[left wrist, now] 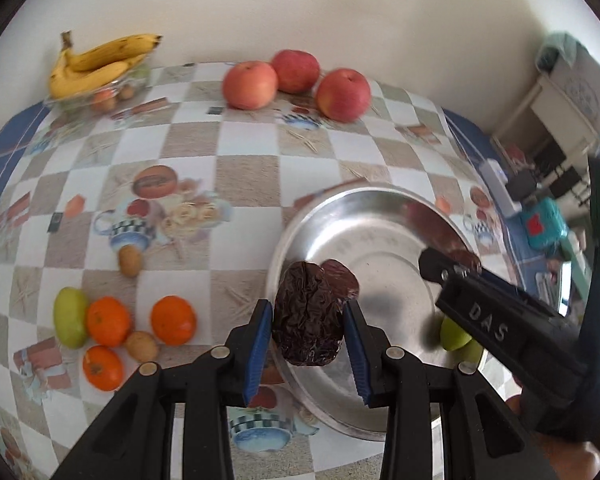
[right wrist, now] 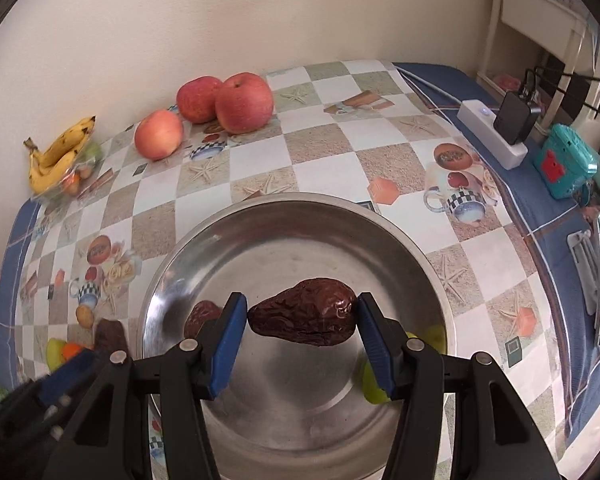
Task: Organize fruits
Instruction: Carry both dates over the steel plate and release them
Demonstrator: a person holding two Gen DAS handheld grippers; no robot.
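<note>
Hanging over the steel basin (right wrist: 300, 232), we note two wrinkled dark dates, glossy and oblong. Left gripper (left wrist: 308, 330) fingers are clamped on one date (left wrist: 306, 316); right gripper (right wrist: 302, 320) fingers are clamped on the other date (right wrist: 306, 316), lying crosswise. A third date (right wrist: 202, 316) and a smooth green fruit (right wrist: 436, 336) sit inside the basin. On the checked surface (right wrist: 320, 148) beyond: three round apples (right wrist: 244, 102), bananas (right wrist: 60, 152); oranges (left wrist: 108, 320) lie left of the basin.
</note>
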